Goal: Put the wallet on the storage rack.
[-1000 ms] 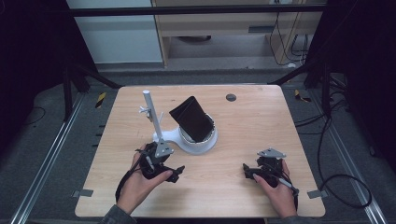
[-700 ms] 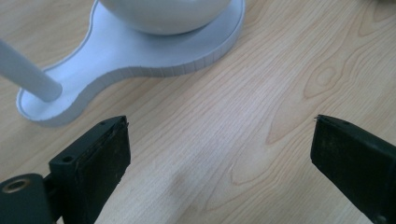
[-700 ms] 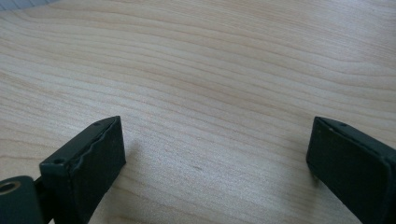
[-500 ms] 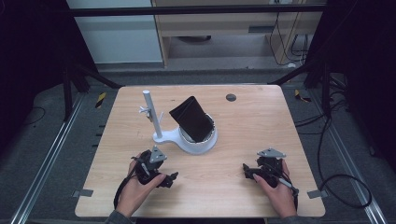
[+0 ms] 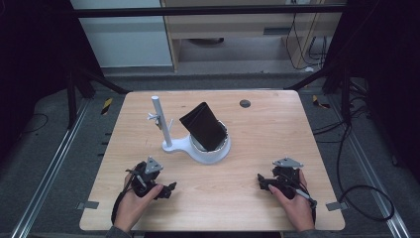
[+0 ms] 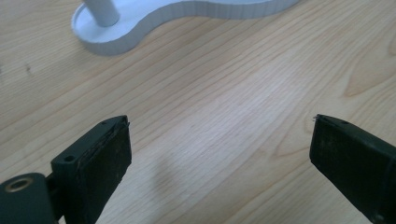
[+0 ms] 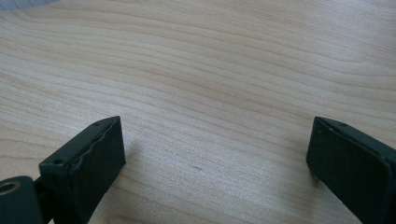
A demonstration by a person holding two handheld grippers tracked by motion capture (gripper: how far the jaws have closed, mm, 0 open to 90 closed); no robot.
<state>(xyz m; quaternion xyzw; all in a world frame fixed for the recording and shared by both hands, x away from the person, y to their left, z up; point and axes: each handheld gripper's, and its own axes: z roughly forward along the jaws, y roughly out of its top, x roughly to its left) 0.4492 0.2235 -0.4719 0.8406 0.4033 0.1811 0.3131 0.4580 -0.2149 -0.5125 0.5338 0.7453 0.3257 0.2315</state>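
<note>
Wallet (image 5: 203,127), black and folded, leans tilted in the white stand's (image 5: 198,147) round cup, mid-counter (image 5: 277,129). Both grippers rest low near the front edge, left gripper (image 5: 168,187) and right gripper (image 5: 259,179), jaws apart, empty. Best approach: the left gripper goes in slowly, clear of the post (image 5: 161,121), and grips the wallet's upper edge squarely.
</note>
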